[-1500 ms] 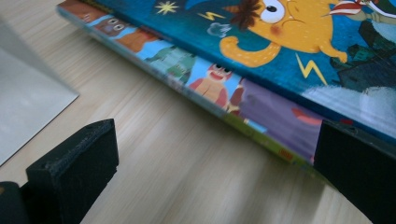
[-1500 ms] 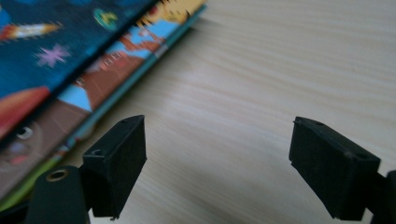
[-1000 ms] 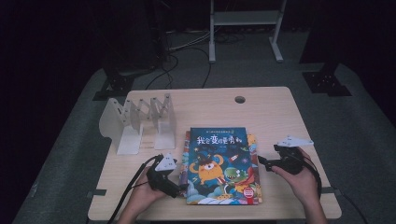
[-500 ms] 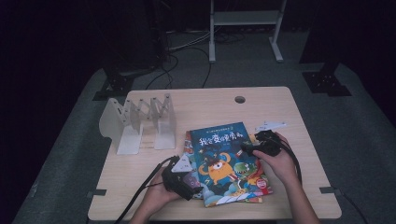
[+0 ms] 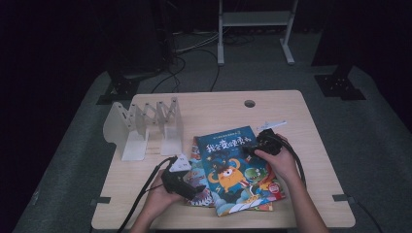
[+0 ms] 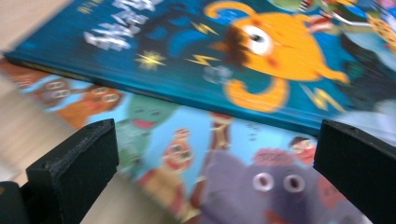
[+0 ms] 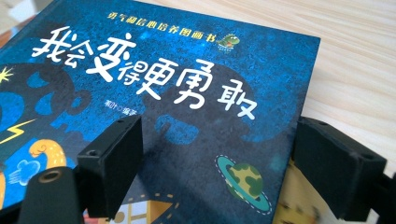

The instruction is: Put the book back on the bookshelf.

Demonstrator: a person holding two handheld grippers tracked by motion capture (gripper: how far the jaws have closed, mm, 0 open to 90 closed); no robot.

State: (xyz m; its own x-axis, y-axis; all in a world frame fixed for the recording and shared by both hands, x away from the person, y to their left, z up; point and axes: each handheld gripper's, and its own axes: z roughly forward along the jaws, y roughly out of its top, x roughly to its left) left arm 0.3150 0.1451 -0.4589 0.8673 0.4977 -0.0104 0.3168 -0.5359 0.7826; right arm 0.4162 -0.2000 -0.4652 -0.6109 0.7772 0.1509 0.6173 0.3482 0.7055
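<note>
Stack of picture books on the table (image 5: 311, 145), near the person's edge; top book (image 5: 233, 165) is blue with an orange monster, skewed on the book under it (image 6: 196, 158), which sticks out on the left. White book rack (image 5: 145, 128) stands well apart at back left. Right gripper (image 5: 252, 148) sits over the top book's far right corner, its jaws have just been opening, now standing apart over the cover (image 7: 187, 93), pads not pressing. Left gripper (image 5: 194, 189) is at the stack's left edge, jaws wide, nothing held. Likely step: lift the top book. Best to slide one jaw under the overhanging corner, clamp near the spine, left gripper pins the lower book so it does not drag
</note>
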